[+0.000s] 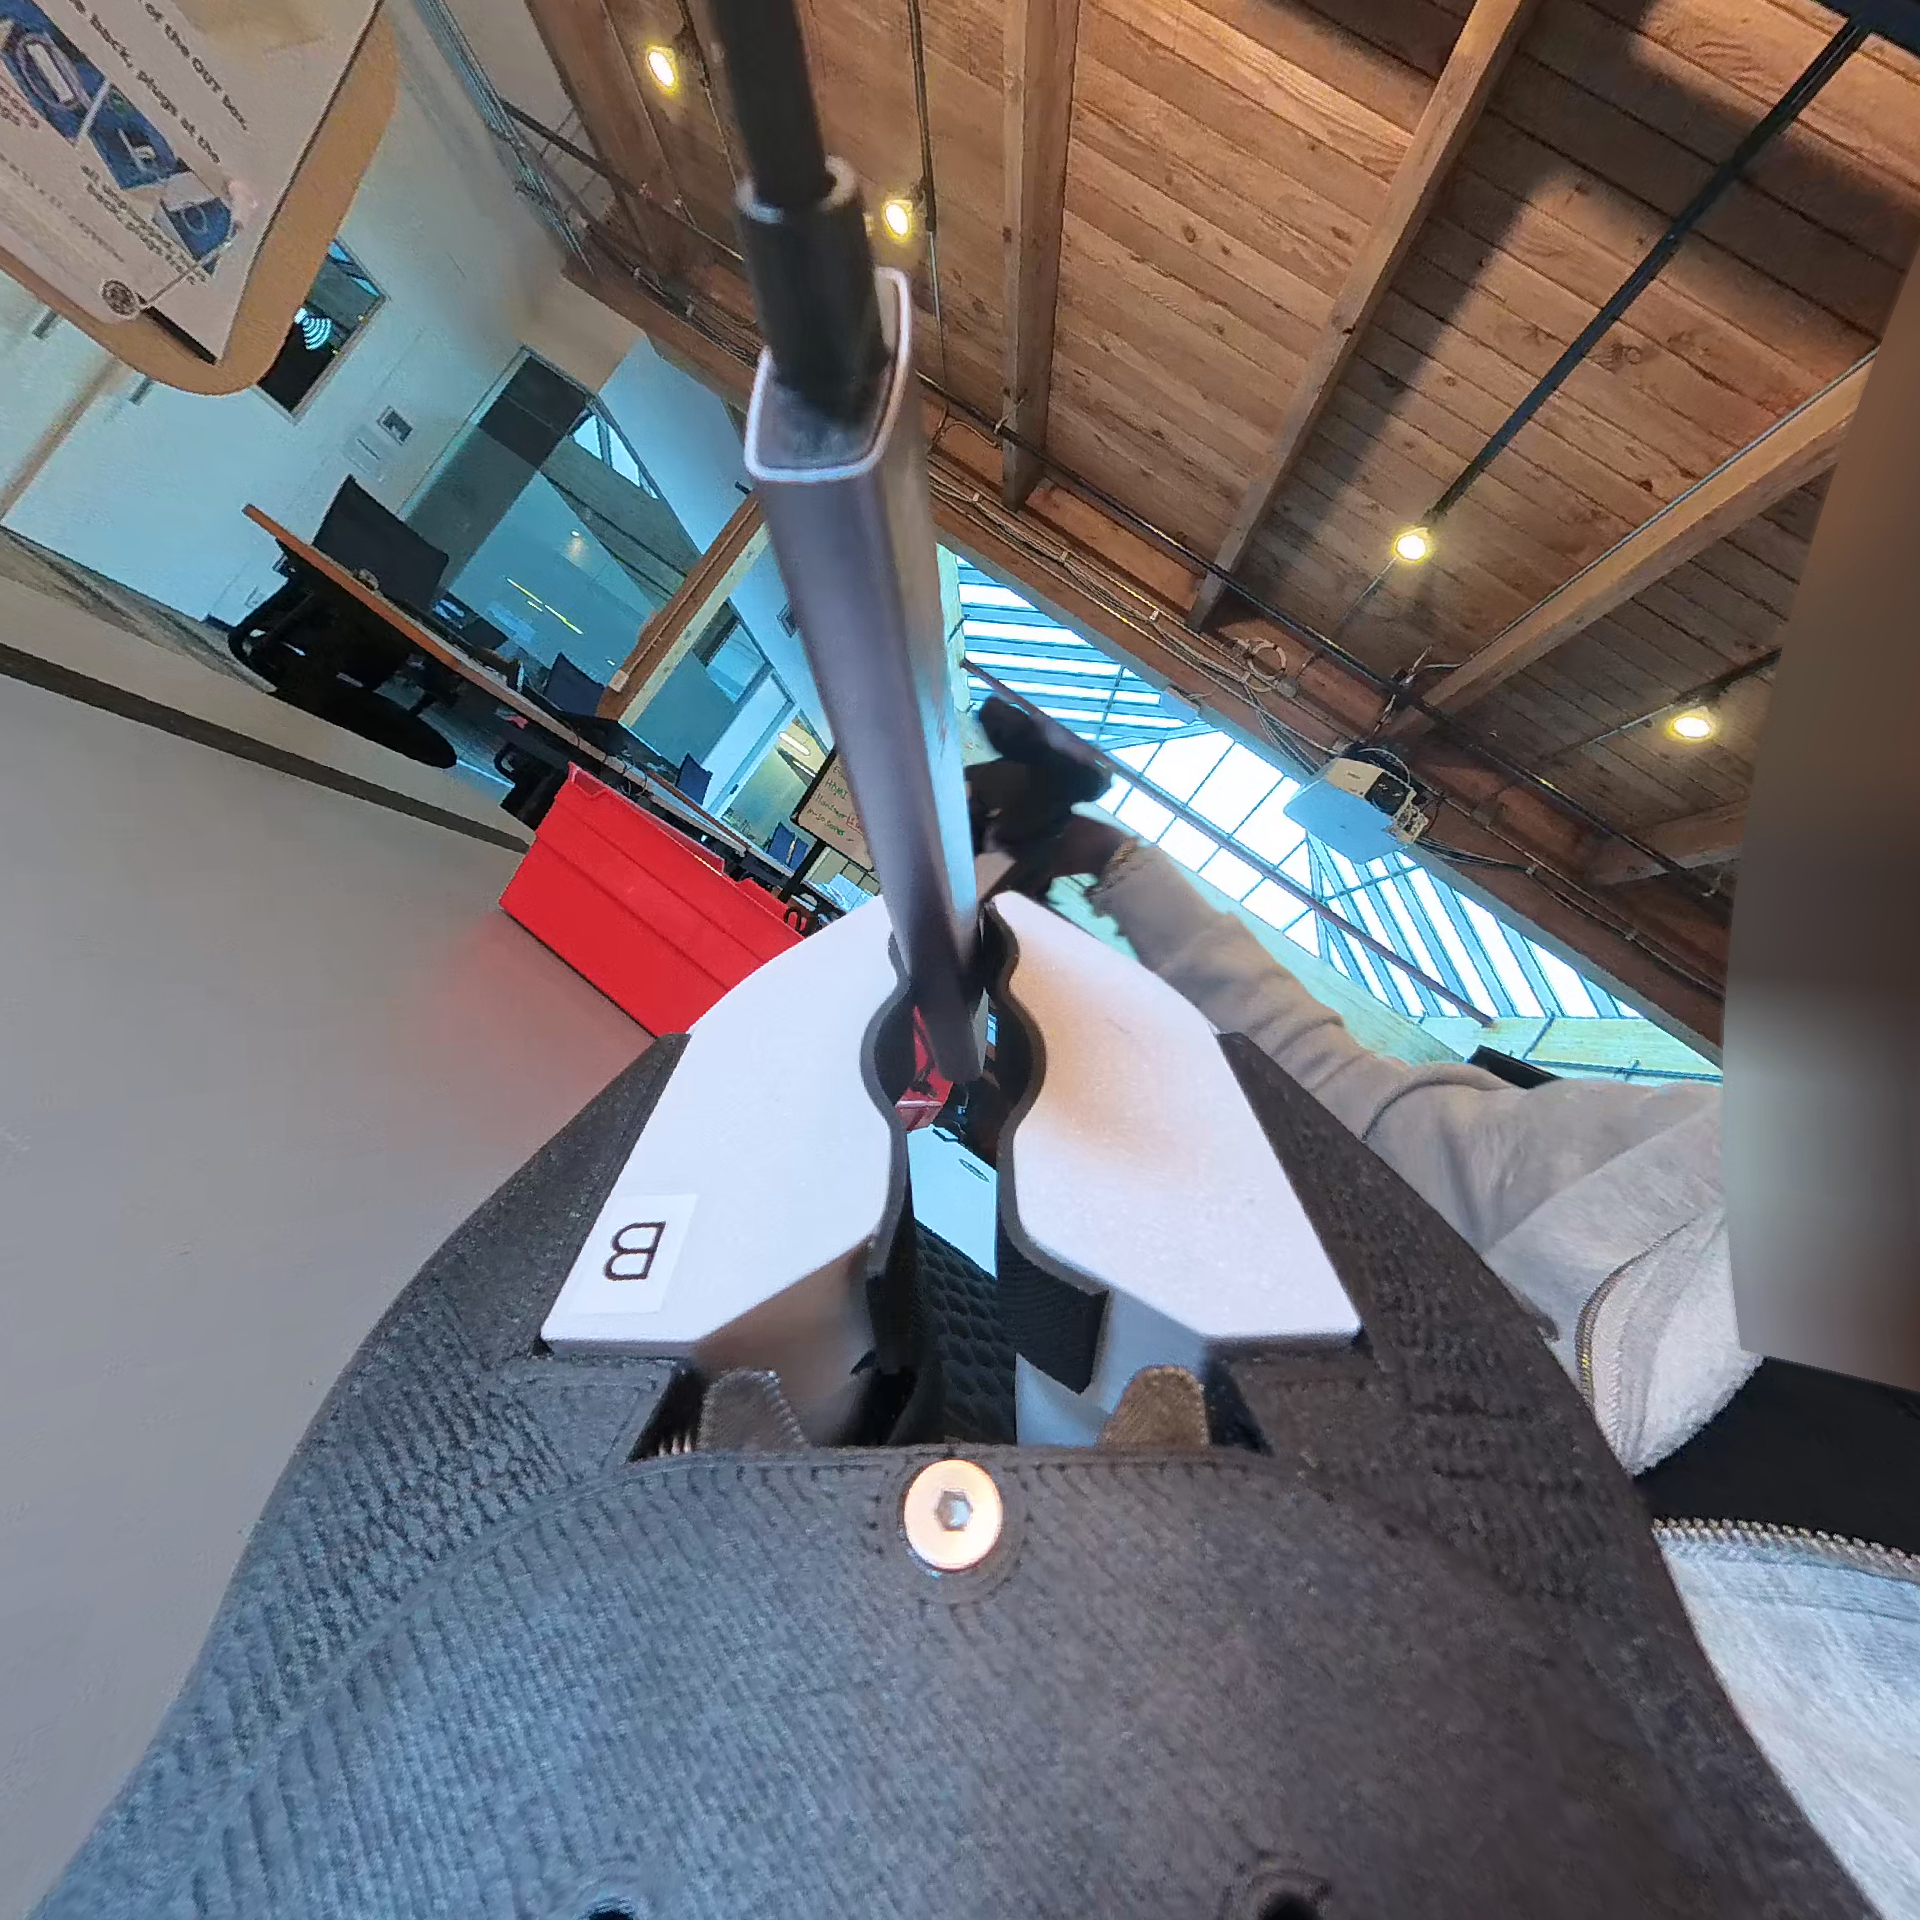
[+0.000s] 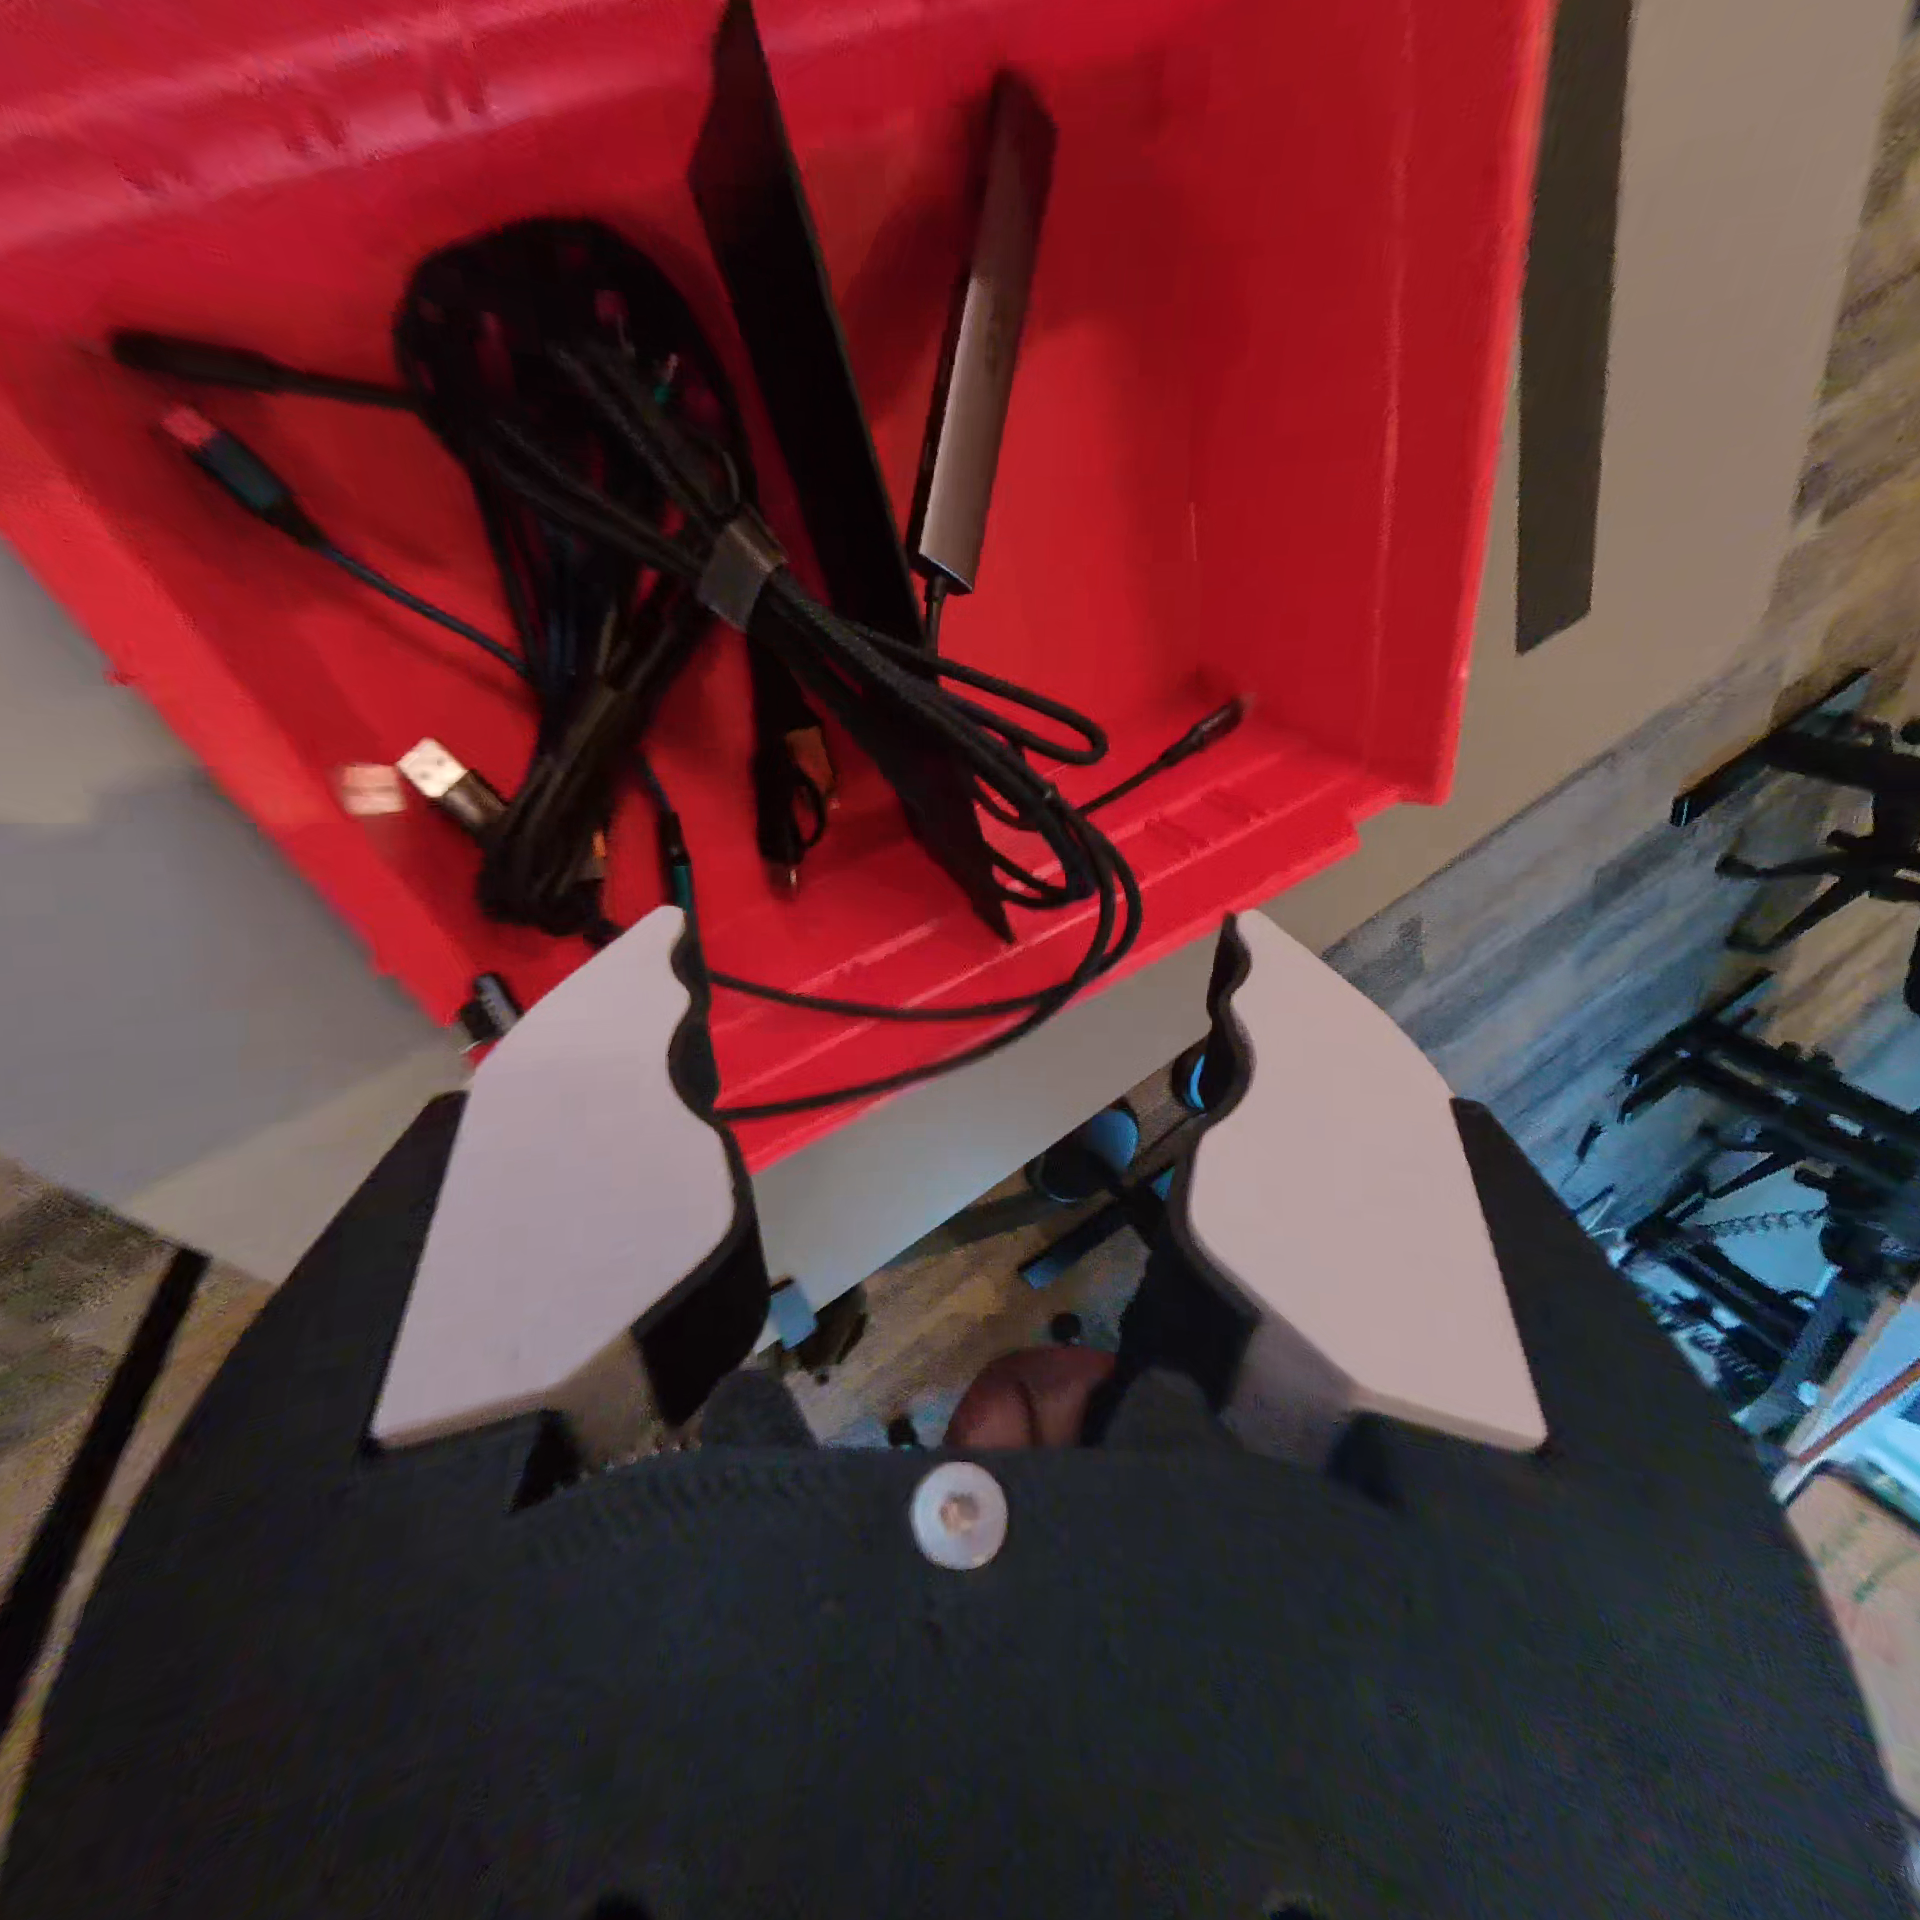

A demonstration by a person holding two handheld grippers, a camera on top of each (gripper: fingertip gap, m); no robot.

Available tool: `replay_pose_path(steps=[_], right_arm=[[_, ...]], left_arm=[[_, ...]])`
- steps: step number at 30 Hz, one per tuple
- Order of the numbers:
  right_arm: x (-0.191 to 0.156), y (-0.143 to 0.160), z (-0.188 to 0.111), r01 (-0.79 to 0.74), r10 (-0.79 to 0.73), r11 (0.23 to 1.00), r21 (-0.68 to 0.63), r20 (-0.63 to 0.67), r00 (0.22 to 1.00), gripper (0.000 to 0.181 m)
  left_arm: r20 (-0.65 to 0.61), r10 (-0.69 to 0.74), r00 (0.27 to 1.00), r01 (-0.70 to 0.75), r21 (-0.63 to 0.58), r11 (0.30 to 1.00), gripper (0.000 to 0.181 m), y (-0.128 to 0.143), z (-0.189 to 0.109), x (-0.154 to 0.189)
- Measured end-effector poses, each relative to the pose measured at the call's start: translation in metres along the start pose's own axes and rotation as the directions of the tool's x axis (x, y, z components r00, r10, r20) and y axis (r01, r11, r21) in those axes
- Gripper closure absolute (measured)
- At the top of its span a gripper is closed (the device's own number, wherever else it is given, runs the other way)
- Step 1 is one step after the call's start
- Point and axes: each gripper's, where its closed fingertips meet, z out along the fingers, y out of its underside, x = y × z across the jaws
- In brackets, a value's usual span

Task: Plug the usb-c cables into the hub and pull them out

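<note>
Hub [image 1: 852, 582]: I have it clamped in the left hand-held gripper [image 1: 940, 997], fingers [image 1: 790, 1081] nearly together around its lower end. It is a slim grey metal bar pointing up toward the wooden ceiling, its own black lead [image 1: 790, 156] leaving the top end. I cannot see its ports from this angle, and no usb-c cable is plugged into any face that shows.

Right hand-held gripper [image 2: 961, 1023]: jaws spread wide, holding nothing, hovering over the near edge of the red bin [image 2: 1299, 416]. Inside the bin, left of a black divider [image 2: 800, 416], lies a bundle of black cables [image 2: 623, 540] tied with a strap, several connectors loose around it. Right of the divider lies a second grey hub [image 2: 977, 364]. One thin cable loops over the bin's front lip, close to the right fingers. The frame is blurred, so I cannot tell which plugs are usb-c.

Progress, as I judge it: early. Hub in hand; no cable picked, none inserted. All plugging and pulling remains.
</note>
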Motion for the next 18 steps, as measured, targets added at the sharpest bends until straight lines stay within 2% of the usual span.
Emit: replay_pose_path(steps=[3, 4, 6, 8, 10, 14, 18], right_arm=[[0.007, 0.002, 0.041, 0.049, -0.05, 0.998, -0.033, -0.006, 0.999, 0.102], [0.01, 0.002, 0.052, 0.054, -0.055, 0.998, -0.03, -0.014, 0.998, 0.111], [0.018, 0.005, 0.065, 0.071, -0.075, 0.997, -0.043, -0.077, 0.994, 0.156], [0.021, 0.012, 0.06, 0.128, -0.138, 0.989, -0.076, -0.144, 0.98, 0.161], [0.02, 0.015, 0.045, 0.104, -0.117, 0.992, -0.076, -0.195, 0.974, 0.164], [0.004, 0.03, 0.021, -0.05, 0.044, 0.999, -0.019, -0.237, 0.97, 0.167], [-0.011, 0.043, 0.031, -0.164, 0.179, 0.983, 0.084, -0.237, 0.955, 0.167]], left_arm=[[0.001, -0.005, 1.0, 0.005, 0.0, 1.0, 0.172, 0.0, 0.0, -0.001], [0.001, -0.008, 1.0, 0.008, 0.001, 1.0, 0.171, 0.0, 0.0, -0.001], [0.0, -0.013, 1.0, 0.013, 0.006, 1.0, 0.171, -0.001, 0.0, -0.001], [-0.001, -0.017, 1.0, 0.017, 0.011, 1.0, 0.172, -0.002, -0.001, -0.001], [-0.002, -0.018, 1.0, 0.018, 0.015, 1.0, 0.172, -0.002, -0.001, -0.001], [-0.006, -0.012, 1.0, 0.012, 0.016, 1.0, 0.171, -0.002, -0.001, 0.0], [-0.003, -0.007, 1.0, 0.008, 0.012, 1.0, 0.171, -0.001, -0.001, 0.0]])
